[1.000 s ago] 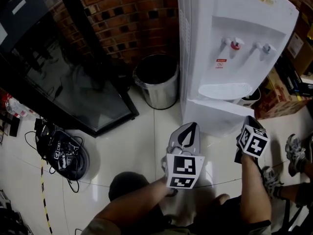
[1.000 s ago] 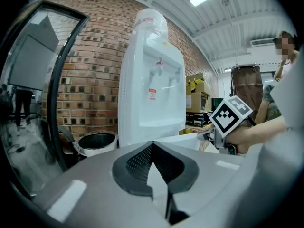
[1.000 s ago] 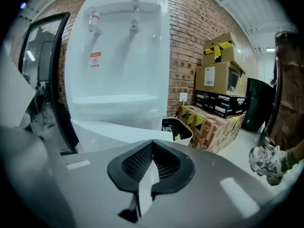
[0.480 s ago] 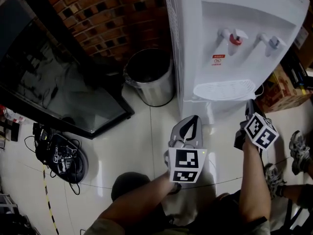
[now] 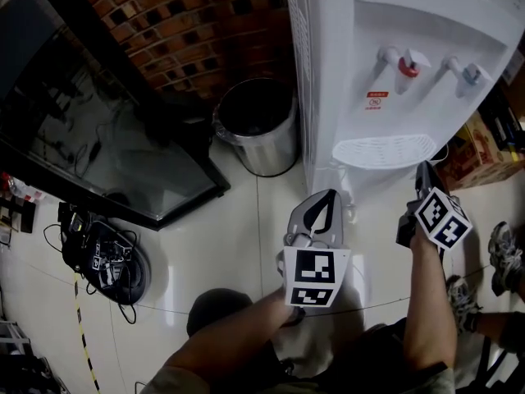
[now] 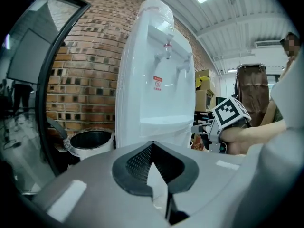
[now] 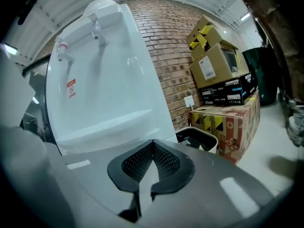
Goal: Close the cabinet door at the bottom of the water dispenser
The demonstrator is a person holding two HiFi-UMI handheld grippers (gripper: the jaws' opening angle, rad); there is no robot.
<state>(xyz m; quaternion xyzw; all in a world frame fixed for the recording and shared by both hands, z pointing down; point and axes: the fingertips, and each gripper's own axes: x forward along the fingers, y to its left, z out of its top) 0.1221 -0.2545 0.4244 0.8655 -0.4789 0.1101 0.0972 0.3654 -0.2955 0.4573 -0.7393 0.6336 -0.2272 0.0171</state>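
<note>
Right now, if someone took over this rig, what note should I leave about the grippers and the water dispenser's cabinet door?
Left gripper: fingers shut, empty, aimed at the water dispenser, short of it.
Right gripper: fingers shut, empty, near the dispenser's front.
Cabinet door: appears flush with the body in both gripper views; no panel stands out.
Done: closing looks finished. Left: confirm it is fully shut, push it if not.

All three views face the water dispenser
</note>
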